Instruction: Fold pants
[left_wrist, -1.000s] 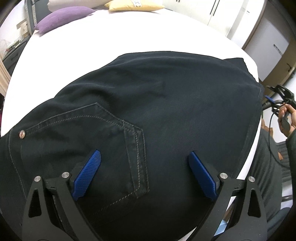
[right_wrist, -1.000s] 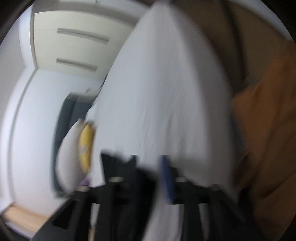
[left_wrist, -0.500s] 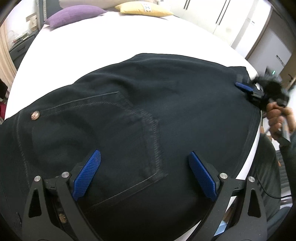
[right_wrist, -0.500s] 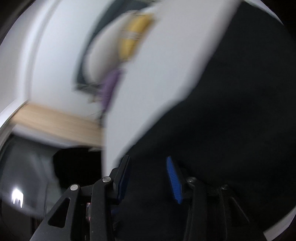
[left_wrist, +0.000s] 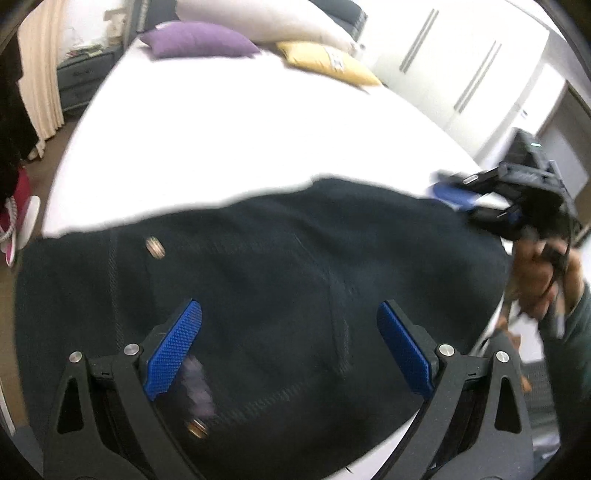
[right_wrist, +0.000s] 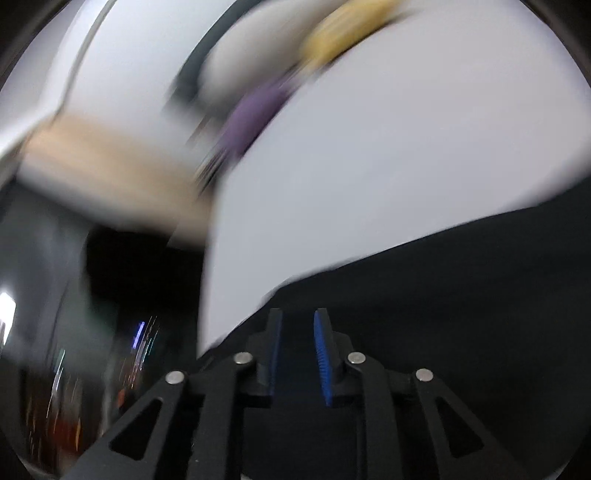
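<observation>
Left wrist view shows the left gripper (left_wrist: 290, 347) gaping wide above dark pants (left_wrist: 277, 280) spread on the white bed (left_wrist: 240, 129). Right wrist view, badly blurred, shows the right gripper (right_wrist: 297, 354) nearly closed, apparently pinching the pants' edge (right_wrist: 461, 295).

Right gripper (right_wrist: 297, 354), jaws nearly closed, over black pants (right_wrist: 461, 295).

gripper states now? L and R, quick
Left gripper: open, above the pants, holding nothing.
Right gripper: nearly closed at the pants' edge; whether it grips the fabric cannot be told.
</observation>
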